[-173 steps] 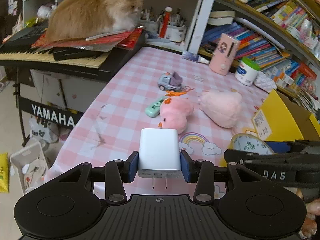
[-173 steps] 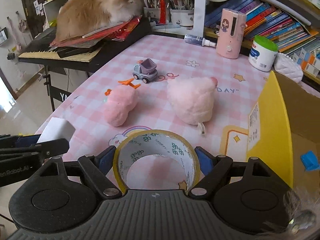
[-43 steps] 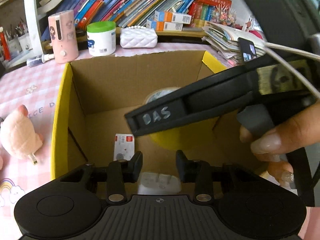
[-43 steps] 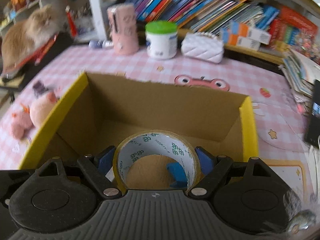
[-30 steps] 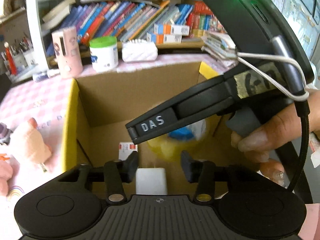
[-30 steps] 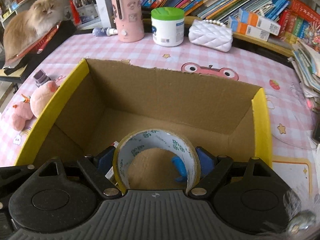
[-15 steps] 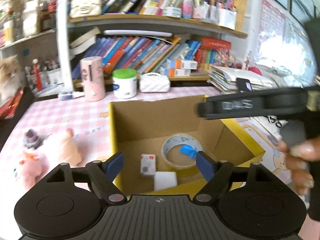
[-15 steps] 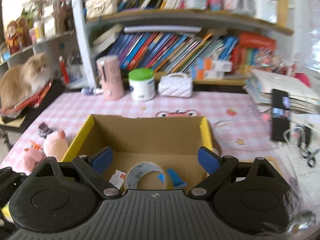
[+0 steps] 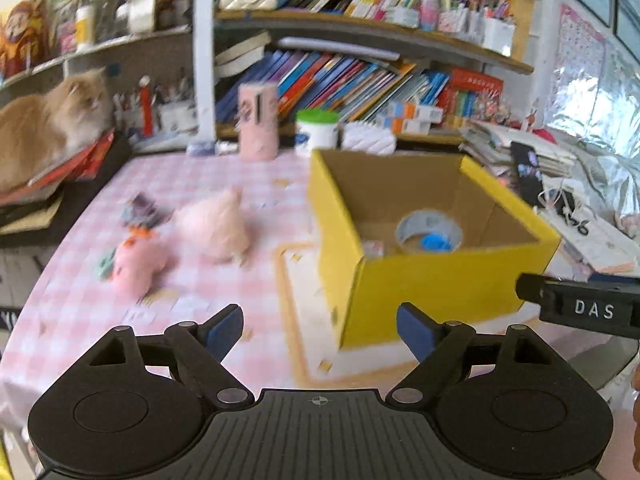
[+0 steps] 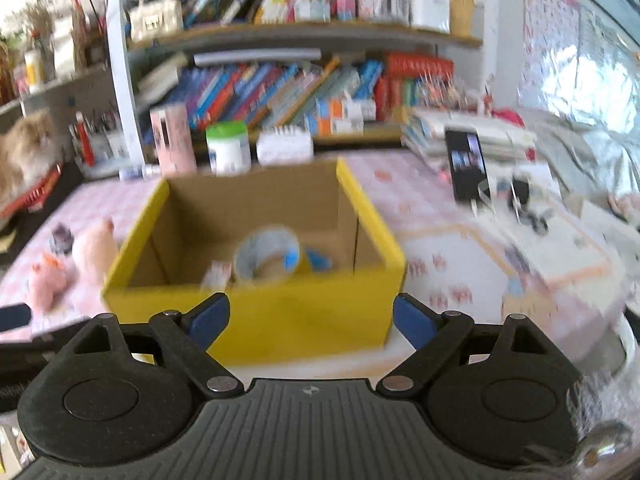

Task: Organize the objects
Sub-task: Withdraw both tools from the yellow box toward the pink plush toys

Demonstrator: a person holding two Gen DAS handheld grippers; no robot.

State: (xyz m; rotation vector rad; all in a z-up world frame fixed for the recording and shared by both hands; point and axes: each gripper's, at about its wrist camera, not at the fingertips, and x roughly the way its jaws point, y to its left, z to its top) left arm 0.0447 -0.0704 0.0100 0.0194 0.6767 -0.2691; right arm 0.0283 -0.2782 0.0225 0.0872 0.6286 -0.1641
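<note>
L gripper [image 9: 320,330]: jaws wide apart and opening, nothing btwn them. Aimed down at the pink-check tabletop [image 9: 192,184], w/ the near left corner of the yellow box [image 9: 420,292] just ahead of its right finger.

R gripper [image 10: 310,320]: jaws apart, easing closed a bit at this moment, nothing btwn them, pads touch nothing. Box front wall sits right behind the gap in R wrist view [image 10: 280,308]. R gripper's black body w/ "DAS" label shows at right edge of L wrist view [image 9: 592,310].

Box is open-top, brown cardboard inside, standing on the tabletop. Contents:
- tape roll [image 9: 428,232] lying on the box floor, also in R view [image 10: 266,258]
- small blue item [image 9: 436,242] at/inside the roll, can't tell which
- small white card-like thing w/ red mark [image 9: 372,248] left of the roll
- rest of the floor hidden by the near wall

On the tabletop left of box, well apart from it:
- big pink plush [image 9: 214,226]
- smaller pink plush [image 9: 138,262] nearer the edge
- small toy truck [image 9: 140,208] behind them, blurred
- mint-coloured item [image 9: 105,266] touching the small plush

Back of tabletop: pink cylinder [image 9: 258,126], white jar w/ green lid [image 9: 316,130], white quilted pouch [image 9: 370,140]. Cat [image 9: 48,120] lying on red stuff at far left. Phone [image 10: 466,164] propped upright right of box. Both views motion-blurred.
</note>
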